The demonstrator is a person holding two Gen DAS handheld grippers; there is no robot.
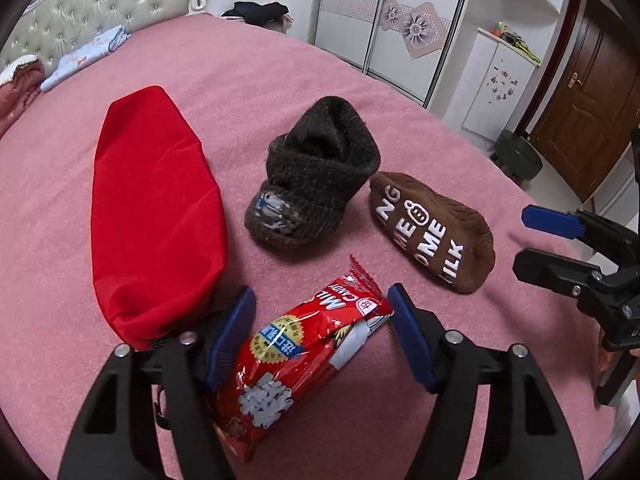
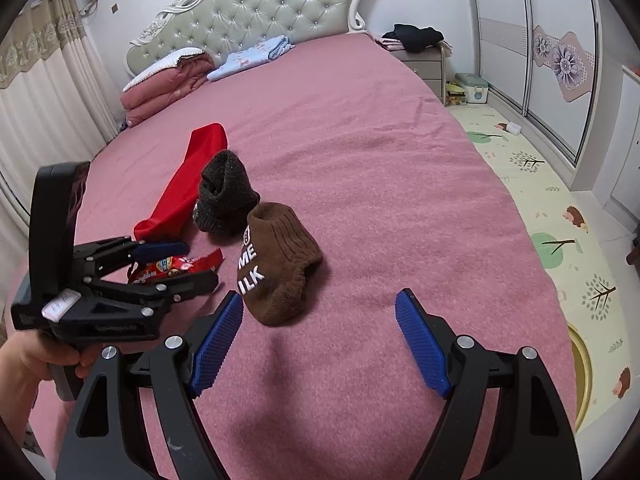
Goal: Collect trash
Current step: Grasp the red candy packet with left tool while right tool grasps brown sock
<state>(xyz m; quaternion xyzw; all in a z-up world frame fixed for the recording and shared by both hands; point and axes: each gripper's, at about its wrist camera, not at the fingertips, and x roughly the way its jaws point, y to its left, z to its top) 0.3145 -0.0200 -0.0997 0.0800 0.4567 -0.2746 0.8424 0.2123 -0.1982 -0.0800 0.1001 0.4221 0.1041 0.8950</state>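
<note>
Here my left tongs (image 1: 322, 336) gape around a crinkled, glossy red candy wrapper (image 1: 296, 364) with white lettering, unpinched; my right tongs (image 2: 320, 344) gape, holding nothing.

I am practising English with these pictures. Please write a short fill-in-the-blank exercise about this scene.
1. The candy wrapper lies between the fingers of the ___ gripper.
2. The right gripper is open and holds ___.
3. The sock with white letters is ___ in colour.
4. Everything lies on a ___ blanket.

Missing words: left; nothing; brown; pink
</note>
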